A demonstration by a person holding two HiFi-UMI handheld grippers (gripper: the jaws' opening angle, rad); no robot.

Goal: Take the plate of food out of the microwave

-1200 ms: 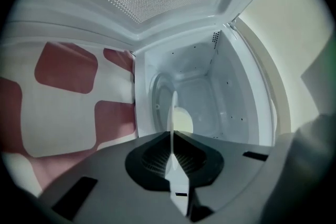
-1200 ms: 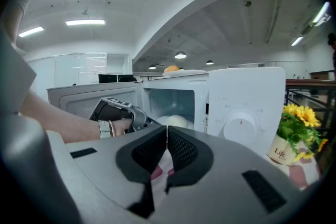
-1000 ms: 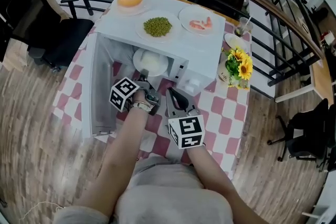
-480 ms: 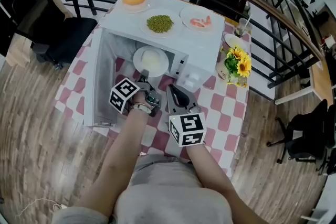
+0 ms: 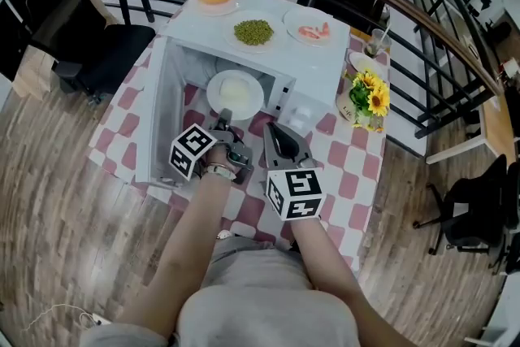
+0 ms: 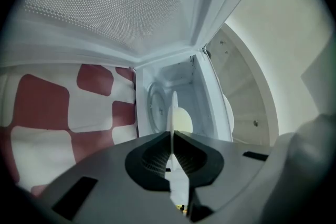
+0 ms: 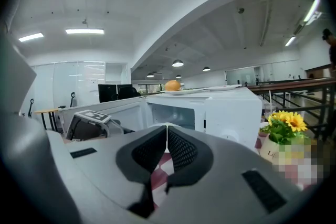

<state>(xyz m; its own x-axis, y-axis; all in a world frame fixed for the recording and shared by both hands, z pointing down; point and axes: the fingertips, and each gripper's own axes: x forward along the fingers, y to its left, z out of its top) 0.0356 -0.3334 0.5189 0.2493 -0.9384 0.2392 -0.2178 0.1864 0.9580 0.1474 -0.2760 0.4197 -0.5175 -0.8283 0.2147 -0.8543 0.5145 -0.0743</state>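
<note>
The plate of food (image 5: 235, 93), white with a pale mound on it, is at the mouth of the open microwave (image 5: 321, 65). Its near rim is pinched in my left gripper (image 5: 225, 128), whose jaws are closed down to the rim's thickness. I judge that I am at the pulling-out step: the next move calls for drawing the plate straight back toward me, level so the food does not slide, past the open door (image 5: 154, 122) and over the checked desk (image 5: 349, 166). My left forearm reaches forward with the gripper tipped slightly down, and my right gripper (image 5: 276, 136) hovers just beside it, jaws together on nothing
</note>
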